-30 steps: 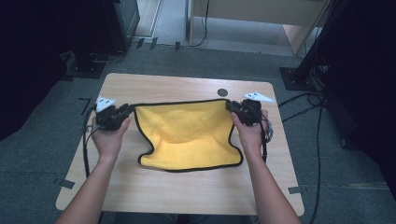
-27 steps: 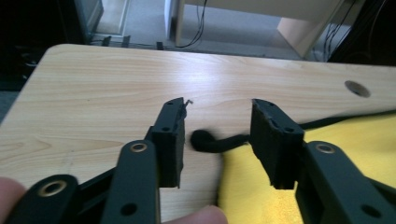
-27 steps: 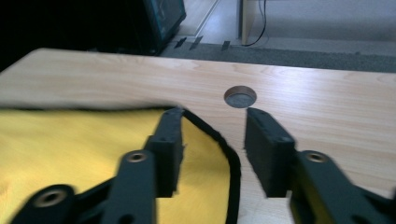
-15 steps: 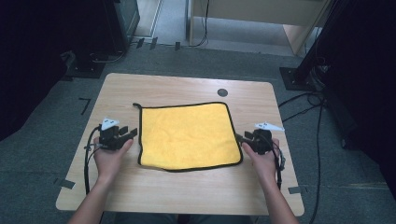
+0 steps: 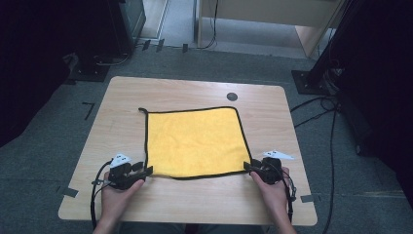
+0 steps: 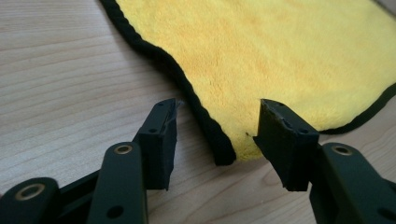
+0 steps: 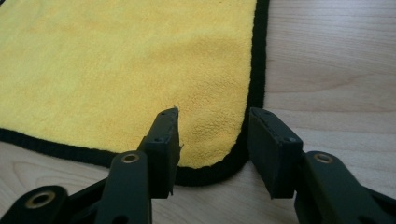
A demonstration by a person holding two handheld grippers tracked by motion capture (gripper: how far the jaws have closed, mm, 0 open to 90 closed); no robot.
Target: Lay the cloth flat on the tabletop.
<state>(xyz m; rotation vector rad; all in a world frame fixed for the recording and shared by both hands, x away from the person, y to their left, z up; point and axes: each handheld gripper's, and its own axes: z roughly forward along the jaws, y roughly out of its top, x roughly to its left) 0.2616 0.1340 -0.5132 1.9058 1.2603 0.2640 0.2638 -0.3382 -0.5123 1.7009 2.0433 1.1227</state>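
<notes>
Drawn back from the cloth's far corners of a second ago to its near corners, with the yellow microfibre cloth (image 5: 196, 141) now spread flat, black-edged, at the middle of the wooden table (image 5: 146, 92). Left gripper (image 6: 217, 135) set at the near left corner, jaws apart astride the black hem. Right gripper (image 7: 212, 140) likewise parted, at the near right corner.

The yellow cloth (image 5: 197, 142) now lies flat, no longer bunched. The left gripper (image 5: 145, 170) and right gripper (image 5: 248, 167) sit open at its near corners.
</notes>
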